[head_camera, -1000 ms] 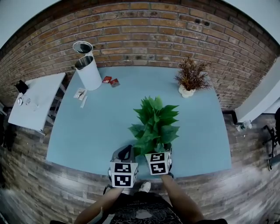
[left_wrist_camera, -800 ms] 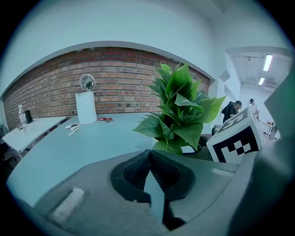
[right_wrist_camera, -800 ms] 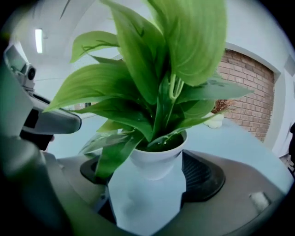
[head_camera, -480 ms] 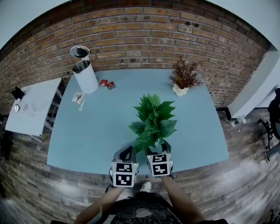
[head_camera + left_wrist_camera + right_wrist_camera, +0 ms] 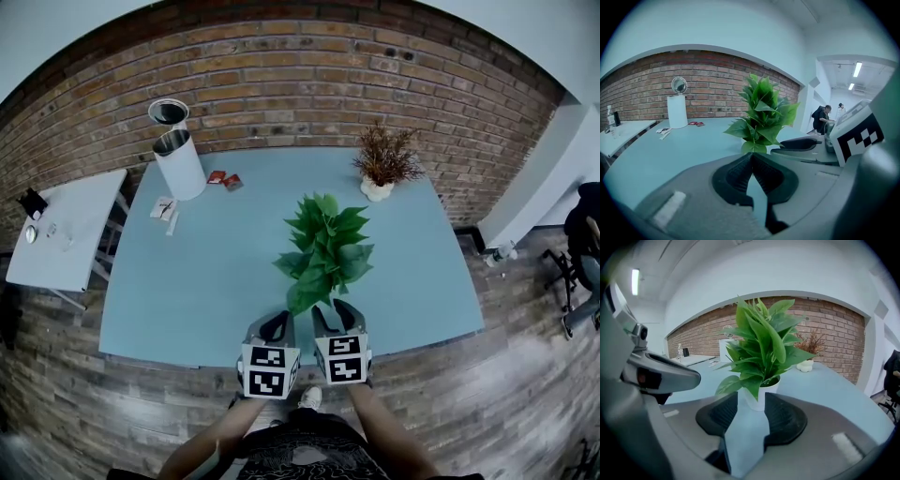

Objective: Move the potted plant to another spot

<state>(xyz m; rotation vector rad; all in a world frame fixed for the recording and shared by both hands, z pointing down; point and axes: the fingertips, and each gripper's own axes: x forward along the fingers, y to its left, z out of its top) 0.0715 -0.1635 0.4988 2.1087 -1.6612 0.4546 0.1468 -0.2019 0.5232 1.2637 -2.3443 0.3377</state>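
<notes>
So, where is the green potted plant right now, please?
In the head view, the green potted plant is near the blue table's front edge, between the jaws of the right gripper, which have just been closing.

The left gripper's (image 5: 751,158) jaws meet at mid-frame with nothing between them, the plant (image 5: 762,115) just beyond on the counter (image 5: 670,154), a white bin (image 5: 677,111) at left.

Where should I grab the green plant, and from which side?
Grip the white pot by its wall, just under the rim, coming in low from the near edge of the table. The leaves spread wide over the rim and block it from above, while the upright pot's sides show bare below them.
</notes>
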